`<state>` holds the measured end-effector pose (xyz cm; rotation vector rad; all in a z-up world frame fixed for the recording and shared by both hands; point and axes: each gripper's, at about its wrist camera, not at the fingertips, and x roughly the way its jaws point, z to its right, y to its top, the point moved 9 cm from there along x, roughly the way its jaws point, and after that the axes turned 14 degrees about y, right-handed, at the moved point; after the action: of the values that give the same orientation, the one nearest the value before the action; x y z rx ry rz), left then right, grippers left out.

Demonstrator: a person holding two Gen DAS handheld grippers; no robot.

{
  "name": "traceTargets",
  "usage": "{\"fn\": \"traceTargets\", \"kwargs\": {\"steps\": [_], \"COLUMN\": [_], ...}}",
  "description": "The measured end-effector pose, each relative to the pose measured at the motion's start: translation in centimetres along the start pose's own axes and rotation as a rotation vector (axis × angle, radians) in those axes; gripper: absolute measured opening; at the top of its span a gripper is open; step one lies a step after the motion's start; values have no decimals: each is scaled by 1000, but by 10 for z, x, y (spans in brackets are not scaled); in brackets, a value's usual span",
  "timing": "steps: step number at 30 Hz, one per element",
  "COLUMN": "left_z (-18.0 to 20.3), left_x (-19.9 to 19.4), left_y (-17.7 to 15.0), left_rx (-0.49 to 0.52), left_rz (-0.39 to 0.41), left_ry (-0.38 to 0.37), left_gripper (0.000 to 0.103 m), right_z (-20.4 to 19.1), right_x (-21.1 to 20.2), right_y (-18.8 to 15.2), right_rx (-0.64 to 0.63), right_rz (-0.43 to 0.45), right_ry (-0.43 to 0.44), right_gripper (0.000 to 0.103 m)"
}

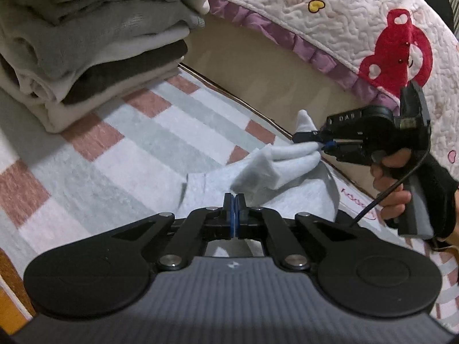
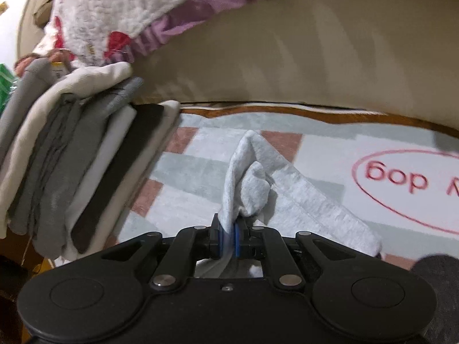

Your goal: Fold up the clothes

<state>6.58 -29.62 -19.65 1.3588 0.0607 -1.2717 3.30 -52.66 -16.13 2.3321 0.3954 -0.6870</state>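
Closest to my left camera, the left gripper (image 1: 234,200) has its blue pads pressed together on the near edge of the pale grey knit garment (image 1: 287,189), pinching a thin fold of it. That garment lies on the checked mat of grey, white and dusty pink squares (image 1: 120,149), bunched and lifted toward the right. At the far left of this view I see a tall stack of folded clothes in grey, cream and dark brown (image 1: 86,46) sitting on the mat. Further right, the right gripper (image 1: 318,144) pinches another bunched part of the same garment, held by a hand in a black fingerless glove (image 1: 401,189). Behind it hangs a quilted white bedspread with red bear prints and a purple frill (image 1: 344,28).

From my right camera, the folded stack (image 2: 71,154) again sits left, leaning. At centre the right gripper (image 2: 228,233) has its pads clamped on a raised fold of the grey garment (image 2: 309,200), which trails off to the right across the mat (image 2: 186,172). A red oval with lettering (image 2: 401,183) is printed on the mat at right.
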Motion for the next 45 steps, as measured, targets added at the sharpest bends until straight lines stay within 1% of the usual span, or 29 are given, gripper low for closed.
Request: {"fn": "traceTargets", "kwargs": {"steps": [1, 2, 3, 4, 5, 7, 8, 9, 10, 11, 12, 13, 14, 16, 17, 18, 19, 20, 21, 23, 26, 30, 33, 35, 37, 38, 41, 43, 45], "left_z": [-2, -4, -6, -8, -11, -15, -18, -16, -13, -11, -8, -6, -3, 2, 4, 7, 10, 11, 11, 10, 0, -23, -33, -33, -33, -31, -23, -19, -16], "left_x": [2, 4, 6, 8, 10, 13, 14, 15, 16, 17, 18, 19, 20, 22, 23, 27, 30, 33, 36, 40, 50, 43, 40, 37, 35, 35, 34, 38, 43], "left_y": [-2, -3, -5, -6, -8, -10, -10, -10, -9, -9, -9, -9, -9, -9, -8, -9, -10, -9, -6, 0, 4, 9, 9, 11, 13, 13, 16, 14, 13], "left_rx": [6, 12, 18, 25, 31, 10, -18, 2, 25, 49, 72, 96, 119, 166, 190, 200, 209, 195, 174, 132, 104, 62, 47, 25, 2, 13, 52, 64, 75], "left_rz": [-14, -29, -43, -58, -72, -104, -119, -113, -104, -96, -88, -79, -71, -54, -46, -39, -33, -24, -15, 1, -7, -13, -21, -19, -17, -5, 32, 29, 25], "left_ry": [11, 22, 34, 45, 56, 42, 25, 24, 24, 24, 24, 24, 24, 24, 24, 31, 38, 38, 30, 14, 40, 160, 196, 157, 116, 103, 66, 53, 41], "left_gripper": [0, 0, 0, 0, 0, 1, 2, 4, 4, 4, 8, 9, 9, 12, 20, 33, 38, 46, 47, 47, 47, 47, 47, 47, 47, 47, 47, 47, 48], "right_z": [-3, -5, -4, -4, -6, -15, -19, -22, -26, -26, -27, -26, -25, -20, -16, -13, -8, -3, 2, 9, 15, 6, 3, 4, 10, 12, 12, 3, -13], "right_x": [5, 10, 17, 23, 24, 21, 14, 7, 0, -7, -13, -19, -25, -37, -43, -49, -54, -56, -58, -60, -65, -65, -63, -62, -65, -67, -72, -73, -70], "right_y": [0, 1, 2, 3, 6, 9, 9, 8, 4, -2, -7, -14, -21, -33, -38, -43, -47, -50, -54, -59, -66, -75, -79, -80, -75, -73, -74, -80, -91], "right_rx": [-6, -9, 1, 8, 9, 14, 8, -4, -42, -95, -150, -211, -268, -335, -341, -347, -353, -358, -364, -367, -364, -424, -473, -496, -479, -469, -444, -478, -539], "right_rz": [-21, -41, -62, -74, -56, -43, -22, -4, 1, 1, 0, -3, -5, -3, 5, 13, 18, 16, 13, 8, 15, -10, -41, -51, -21, -7, 15, 2, -31], "right_ry": [13, 27, 44, 64, 102, 205, 219, 228, 213, 169, 123, 70, 21, -38, -51, -65, -78, -88, -97, -112, -95, -75, -90, -117, -141, -150, -130, -109, -59], "right_gripper": [20, 33, 40, 40, 40, 40, 40, 40, 40, 40, 40, 40, 40, 40, 40, 40, 40, 39, 40, 40, 42, 42, 42, 43, 44, 44, 44, 44, 44]}}
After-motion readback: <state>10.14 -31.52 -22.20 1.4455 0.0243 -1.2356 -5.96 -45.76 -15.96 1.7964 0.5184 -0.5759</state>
